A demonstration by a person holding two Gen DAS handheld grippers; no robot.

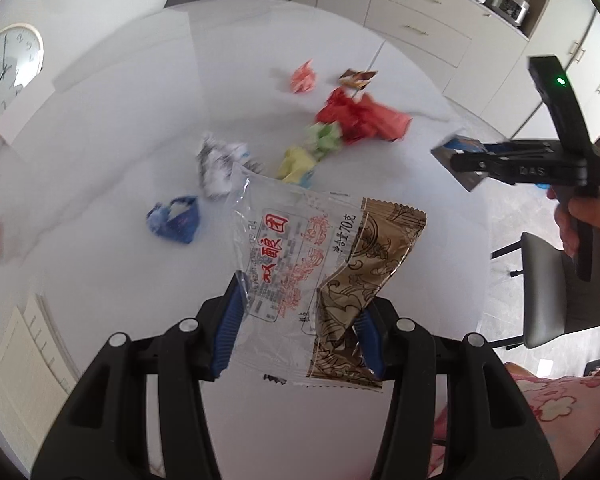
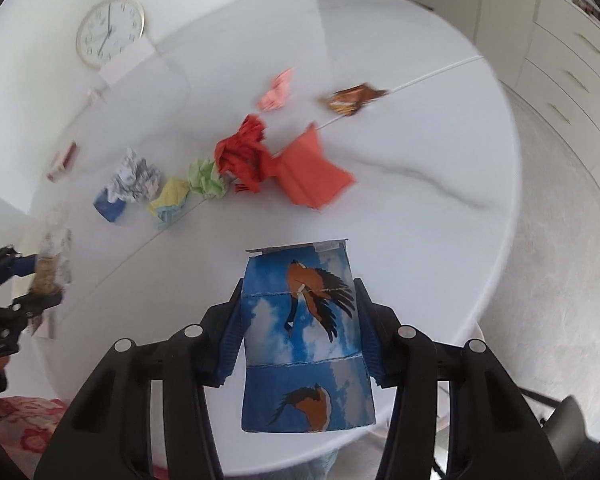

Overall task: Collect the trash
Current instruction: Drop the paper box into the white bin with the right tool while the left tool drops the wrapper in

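While both grippers are lifted above the white round table (image 2: 440, 152), each one already carries a piece of trash, so I judge the step in hand to be the carrying away after a double pick. The left gripper (image 1: 300, 320) pinches a clear snack wrapper (image 1: 300, 256) with red print and a brown patterned end; its blue pads (image 1: 230, 328) press on the lower part of the wrapper from both sides, and the wrapper stands up free of the table. The right gripper (image 2: 302, 336) holds a blue carton with a bird picture (image 2: 304, 340) between its fingers, which touch the two side walls of the carton.

Many pieces are not yet collected and lie in a loose row across the table: a blue crumpled wrapper (image 1: 174, 220), a white and grey paper ball (image 1: 220, 164), a yellow paper ball (image 1: 296, 164), a green paper ball (image 1: 324, 138), a red crumpled paper (image 2: 242, 152), an orange paper (image 2: 312, 176), a pink paper (image 2: 276, 92) and a brown candy wrapper (image 2: 352, 98) further behind.

No bin or bag is visible in either view, so I cannot tell where the trash must go. The next move, as I judge, needs to bring both held pieces to the collecting place without loosening the grip; the thin wrapper may slip out more easily than the stiff carton
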